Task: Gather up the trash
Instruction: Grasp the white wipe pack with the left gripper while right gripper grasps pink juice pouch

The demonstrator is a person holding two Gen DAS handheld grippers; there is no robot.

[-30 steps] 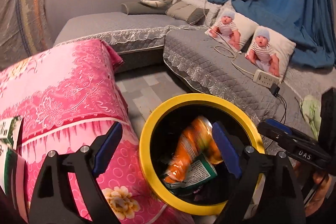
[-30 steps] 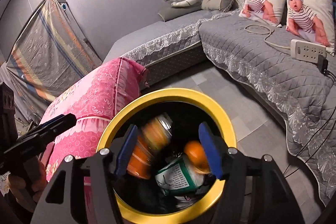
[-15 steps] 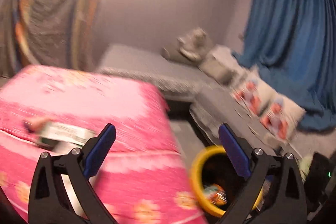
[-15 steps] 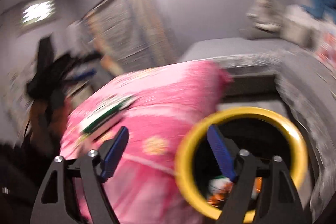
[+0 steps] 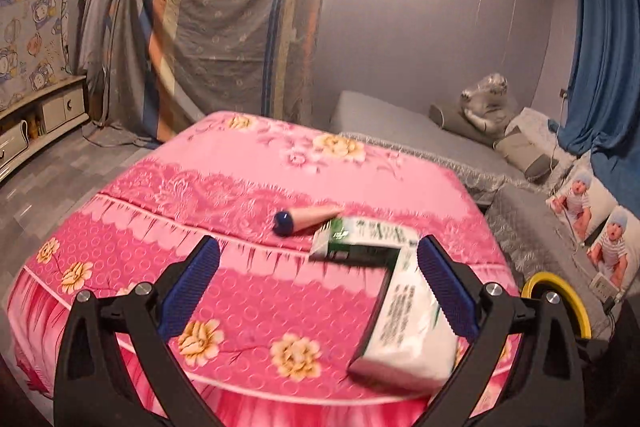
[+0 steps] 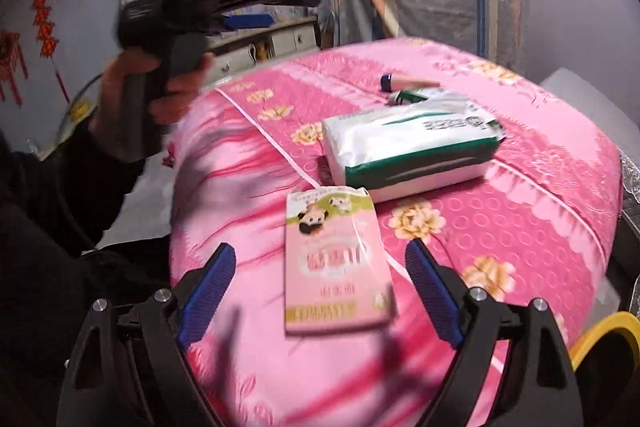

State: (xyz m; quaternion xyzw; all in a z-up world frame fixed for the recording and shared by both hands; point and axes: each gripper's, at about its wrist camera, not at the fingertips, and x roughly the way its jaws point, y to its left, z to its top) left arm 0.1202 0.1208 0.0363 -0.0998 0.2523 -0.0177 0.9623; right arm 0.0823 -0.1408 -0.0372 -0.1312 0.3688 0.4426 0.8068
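Lying flat on soft pink floral quilt (image 6: 520,227), glossy pink carton (image 6: 336,267), crinkly tissue pack (image 6: 408,147), tapered tube (image 5: 308,217), both grippers (image 5: 316,291) (image 6: 320,291) gaping wide, right just opening, gripping nothing, yellow bin (image 5: 560,291) peeking past quilt edge.

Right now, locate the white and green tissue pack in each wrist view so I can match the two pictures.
Left wrist: the tissue pack lies lower right on the pink cover, just inside the right-side blue finger.
Right wrist: the tissue pack sits centre right, beyond the pink sachet.
Shared landmark: the pink tube with a dark blue cap, lying beyond the pack in both views.
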